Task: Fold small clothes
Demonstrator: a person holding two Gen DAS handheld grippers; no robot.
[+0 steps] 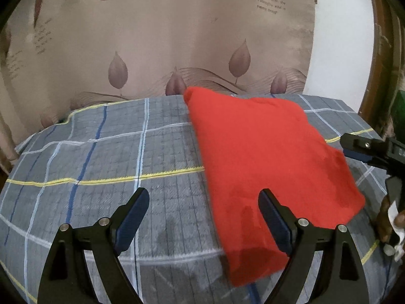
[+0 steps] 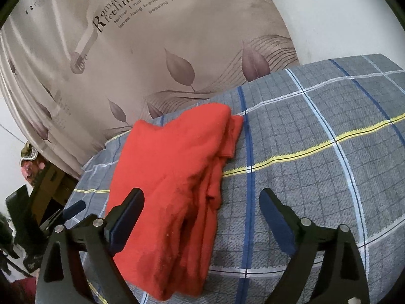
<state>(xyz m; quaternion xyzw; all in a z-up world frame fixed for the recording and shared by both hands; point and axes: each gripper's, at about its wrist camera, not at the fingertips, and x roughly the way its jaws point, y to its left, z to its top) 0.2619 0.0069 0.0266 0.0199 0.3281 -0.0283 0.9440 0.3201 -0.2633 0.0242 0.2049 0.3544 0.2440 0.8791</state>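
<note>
Left claw (image 1: 203,202): released; jaws stand wide apart, and nothing is pinched between the pads.
Right claw (image 2: 202,202): released; jaws stand wide apart and the pads press on nothing.
Red garment (image 1: 255,157), from left claw: lies on the plaid sheet (image 1: 101,152), its near corner just ahead of the claw's right finger and partly behind it; the bulk extends forward and to the right.
Red garment, from right claw: its near end lies between the fingers, closer to the left finger; the rest runs forward and to the left.
Progress: the garment is already a compact, layered packet, so the folds appear largely done. Judged remaining: at most a final fold or a squaring of the edges.
Left view only: a flat, smooth top face of the packet; the right claw's finger (image 1: 359,149) just beside its far right edge; part of a hand (image 1: 384,223) at the right margin.
Right view only: the stacked, rumpled layer edges along the packet's right side, one flap projecting at the far end.
Beyond the bed: leaf-print curtain (image 2: 152,58) behind the far edge.
</note>
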